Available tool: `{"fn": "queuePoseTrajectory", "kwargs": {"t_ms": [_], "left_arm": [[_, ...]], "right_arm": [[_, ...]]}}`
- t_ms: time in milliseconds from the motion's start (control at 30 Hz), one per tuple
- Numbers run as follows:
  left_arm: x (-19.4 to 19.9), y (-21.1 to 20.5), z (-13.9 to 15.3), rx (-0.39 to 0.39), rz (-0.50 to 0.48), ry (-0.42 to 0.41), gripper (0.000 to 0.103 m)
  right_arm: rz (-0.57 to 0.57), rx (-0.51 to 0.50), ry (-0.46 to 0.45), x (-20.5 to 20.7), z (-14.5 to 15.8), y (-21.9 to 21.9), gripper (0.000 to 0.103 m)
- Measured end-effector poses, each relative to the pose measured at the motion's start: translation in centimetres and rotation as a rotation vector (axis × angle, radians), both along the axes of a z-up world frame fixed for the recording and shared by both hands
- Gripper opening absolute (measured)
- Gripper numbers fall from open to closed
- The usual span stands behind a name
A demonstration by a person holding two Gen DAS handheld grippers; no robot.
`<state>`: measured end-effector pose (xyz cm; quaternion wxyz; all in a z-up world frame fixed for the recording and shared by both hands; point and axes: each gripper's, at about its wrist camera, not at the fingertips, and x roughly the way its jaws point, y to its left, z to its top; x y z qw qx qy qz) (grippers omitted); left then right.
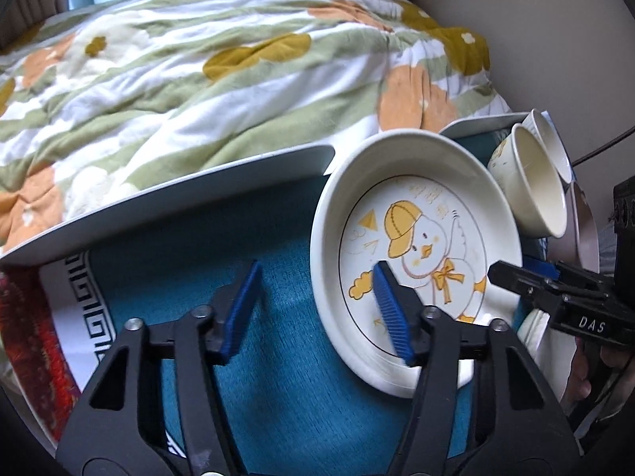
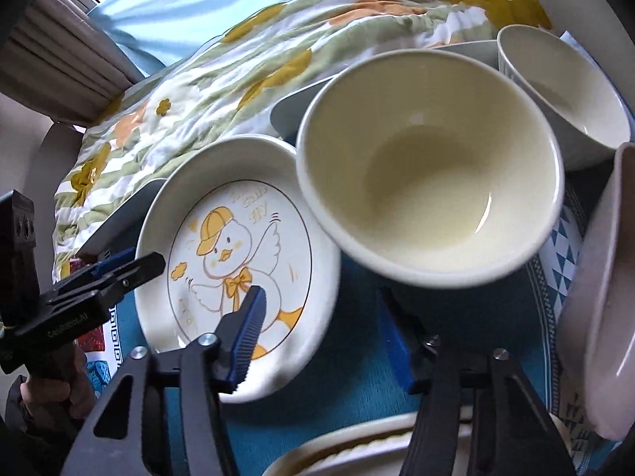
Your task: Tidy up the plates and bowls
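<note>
A cream plate with a yellow-capped duck (image 1: 432,214) lies on teal cloth. My left gripper (image 1: 317,313) straddles its left rim: one blue pad (image 1: 391,313) hangs over the plate's inside, the other over the cloth, and neither presses. In the right wrist view the plate (image 2: 278,214) sits left of a deep cream bowl (image 2: 428,166) that overhangs its right edge. My right gripper (image 2: 323,341) stands open across the plate's right rim, one finger over the plate and the other under the bowl. Each gripper also shows in the other view: right gripper (image 1: 516,271), left gripper (image 2: 147,261).
A second white bowl (image 2: 563,87) stands behind the cream one. At right lie a pale pink dish (image 2: 595,309) and a blue-triangle patterned plate (image 2: 563,254). Another bowl's rim (image 2: 357,452) shows at the bottom. A pale grey tray edge (image 1: 158,202) and a floral quilt (image 1: 198,79) lie beyond.
</note>
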<state>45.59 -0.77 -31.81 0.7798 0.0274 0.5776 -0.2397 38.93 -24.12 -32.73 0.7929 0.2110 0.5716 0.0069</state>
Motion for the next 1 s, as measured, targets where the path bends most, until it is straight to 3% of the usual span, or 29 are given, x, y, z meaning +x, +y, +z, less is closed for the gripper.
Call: {"fn": "queuePoseTrajectory", "kwargs": {"t_ms": [100, 167, 267, 1000], "left_arm": [[0.2, -0.3, -0.5, 0.009, -0.017, 0.010, 0.041], [0.3, -0.4, -0.5, 0.014, -0.027, 0.008, 0.025], [0.3, -0.5, -0.4, -0.005, -0.036, 0.012, 0.013], [-1.6, -0.3, 1.2, 0.053, -0.021, -0.064, 0.013]], "right_arm": [[-0.005, 0.002, -0.005, 0.1, -0.2, -0.1, 0.038], [-0.002, -0.003, -0.011, 0.3, -0.1, 0.0, 0.032], [0.007, -0.005, -0.016, 0.3, -0.2, 0.4, 0.019], [0.046, -0.051, -0.047, 0.7, 0.4, 1.7, 0.015]]}}
